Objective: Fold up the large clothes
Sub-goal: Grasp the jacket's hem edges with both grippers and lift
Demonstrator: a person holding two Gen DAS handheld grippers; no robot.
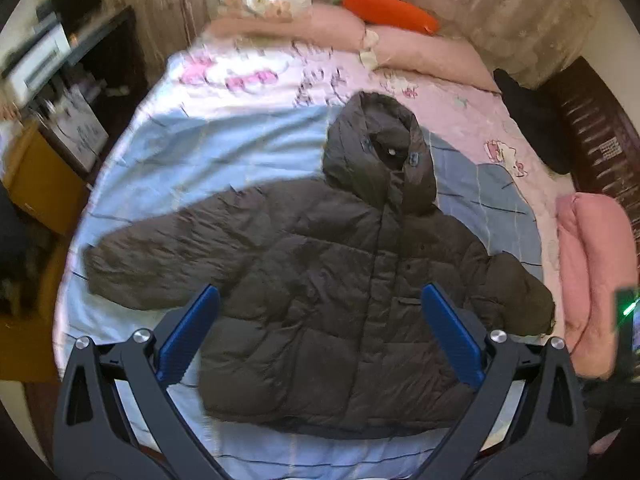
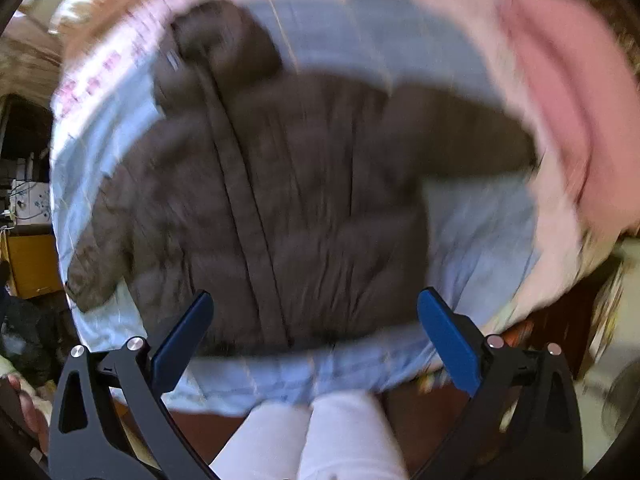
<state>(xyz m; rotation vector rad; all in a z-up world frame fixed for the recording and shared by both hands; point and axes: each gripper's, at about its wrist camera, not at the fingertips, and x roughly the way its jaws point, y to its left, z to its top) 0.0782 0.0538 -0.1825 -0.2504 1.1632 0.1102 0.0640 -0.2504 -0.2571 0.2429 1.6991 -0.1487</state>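
Jacket [image 1: 320, 280] lay flat on the bed [image 1: 192, 152], front up, closed down the middle, just ahead of my left gripper [image 1: 320, 332]. Hood [image 1: 380, 152] pointed away from me; one sleeve [image 1: 160, 256] spread out to the left of the left fingers [image 1: 188, 336], the other sleeve [image 1: 516, 292] bent short past the right one. Hem sat nearest, between and under the fingertips as seen from that wrist.

Left gripper was spread wide, blue pads well apart, nothing held. It hung above the lower half of the jacket; I could not tell whether the pads touched the cloth.

Right gripper [image 2: 316, 340] was also spread wide and held nothing. Its view was blurred. The jacket [image 2: 272, 200] filled the space ahead of it, hood [image 2: 224, 40] far and to the left, hem just beyond the fingertips, a strip of blue sheet [image 2: 480, 232] between hem and bed edge. My legs in pale trousers [image 2: 312, 436] showed below, between the two fingers.

Outward from the left tool: blue-and-pink sheet under the jacket, pink pillows [image 1: 420, 52] at the far end, an orange carrot cushion [image 1: 388, 10] on top of them. A folded pink blanket [image 1: 592, 280] lay at the right edge of the bed, beside the short sleeve. Far left, off the bed, stood dark shelves [image 1: 80, 60] and a yellow cabinet [image 1: 40, 184].
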